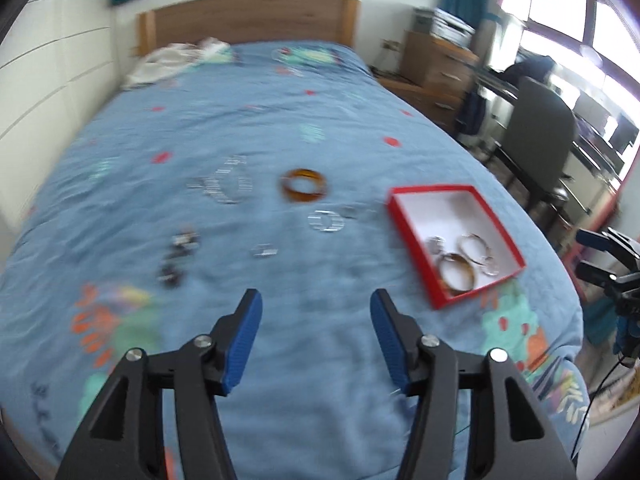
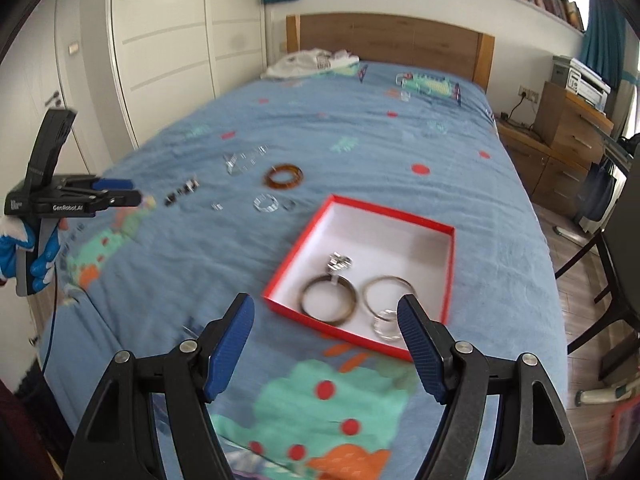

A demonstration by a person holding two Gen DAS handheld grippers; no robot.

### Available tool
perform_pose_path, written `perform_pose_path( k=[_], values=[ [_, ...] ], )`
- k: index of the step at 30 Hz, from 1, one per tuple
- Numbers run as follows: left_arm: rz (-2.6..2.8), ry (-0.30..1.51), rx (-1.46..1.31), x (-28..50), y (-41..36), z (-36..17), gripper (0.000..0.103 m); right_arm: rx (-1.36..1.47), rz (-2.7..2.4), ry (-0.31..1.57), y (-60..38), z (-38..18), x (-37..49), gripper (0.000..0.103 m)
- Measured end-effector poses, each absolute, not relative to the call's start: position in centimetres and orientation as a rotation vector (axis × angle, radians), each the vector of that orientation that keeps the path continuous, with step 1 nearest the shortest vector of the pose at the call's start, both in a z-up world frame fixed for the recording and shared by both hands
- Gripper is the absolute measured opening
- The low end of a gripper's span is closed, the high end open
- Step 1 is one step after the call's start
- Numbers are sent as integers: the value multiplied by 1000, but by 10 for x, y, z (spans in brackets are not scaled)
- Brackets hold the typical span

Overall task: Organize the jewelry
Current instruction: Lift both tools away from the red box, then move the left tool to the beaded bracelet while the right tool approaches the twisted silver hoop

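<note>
Both jaws are wide open and hold nothing. Left gripper and right gripper hang over the blue bed. Near them sits a red box with bangles and rings inside. Farther off, an amber bangle and small clear pieces lie loose on the bed.

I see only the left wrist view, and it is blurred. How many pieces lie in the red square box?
Observer: Four, in the red square box: a dark brown bangle, a thin metal bangle, a small silver ring, a sparkling silver piece.
Operator: Do any touch?
Observer: The sparkling piece overlaps the brown bangle's far rim.
Operator: Is the right gripper free?
Observer: Yes, the right gripper is open and empty.
</note>
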State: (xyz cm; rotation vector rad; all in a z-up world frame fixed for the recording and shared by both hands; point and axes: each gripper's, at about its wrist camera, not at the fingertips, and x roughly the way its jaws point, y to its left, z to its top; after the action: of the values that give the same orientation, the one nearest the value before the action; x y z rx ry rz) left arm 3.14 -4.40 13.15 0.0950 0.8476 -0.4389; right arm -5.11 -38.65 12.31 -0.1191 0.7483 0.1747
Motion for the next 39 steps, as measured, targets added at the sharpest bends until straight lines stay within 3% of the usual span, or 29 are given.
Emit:
perform_pose_path(
  k=[9,21,29,39],
  values=[
    [-243,778,27,-3,83,152,56,-73,206,685,-327,140,-67,72],
    [-116,810,-116,-1,167,107,56,-109,268,696,-245,137,-45,70],
    [-114,855,-108,19,183,79,56,-80,261,741,-224,116,-13,63],
    [-181,931,-96,67,148,41,56,-38,240,825,-216,76,36,60]
  ],
)
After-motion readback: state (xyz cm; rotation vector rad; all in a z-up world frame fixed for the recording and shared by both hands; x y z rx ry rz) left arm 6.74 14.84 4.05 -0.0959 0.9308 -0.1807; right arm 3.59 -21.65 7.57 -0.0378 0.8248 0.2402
